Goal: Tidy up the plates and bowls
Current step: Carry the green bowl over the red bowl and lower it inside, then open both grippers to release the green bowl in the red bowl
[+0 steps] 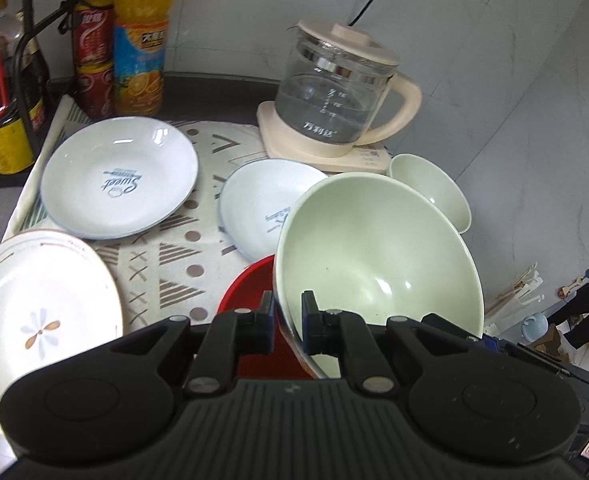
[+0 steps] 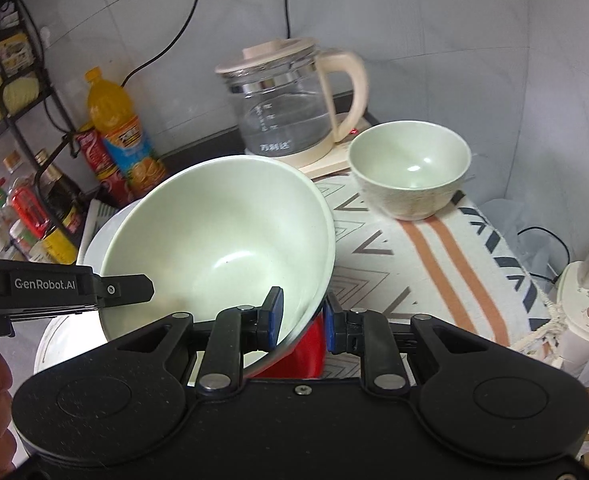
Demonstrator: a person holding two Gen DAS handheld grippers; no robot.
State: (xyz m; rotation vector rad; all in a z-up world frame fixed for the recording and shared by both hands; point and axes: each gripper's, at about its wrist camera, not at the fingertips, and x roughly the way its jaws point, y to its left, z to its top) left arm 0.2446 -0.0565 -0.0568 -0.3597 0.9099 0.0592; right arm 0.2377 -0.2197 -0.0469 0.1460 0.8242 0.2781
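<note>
Both hand-held grippers clamping rim of large green bowl (image 1: 374, 252), tilted, carried above red dish (image 1: 250, 284) at near edge of surface (image 1: 182, 264).

Left hand-held gripper (image 1: 287, 322) clenched on rim at bowl's 6 o'clock; right hand-held gripper (image 2: 302, 318) grasping rim at 5 o'clock.

Step in hand: moving bowl for stacking.

Small green bowl (image 2: 410, 168) sitting at 1 o'clock beside kettle (image 2: 290, 108).

Next move, likely: level bowl, lower it gently, both sides letting go together.

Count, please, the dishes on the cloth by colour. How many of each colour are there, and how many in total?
Pale green bowls: 2, large bowl held by left gripper and right gripper, small bowl
White plates: 3
Red dish: 1, partly hidden
Total: 6
</note>
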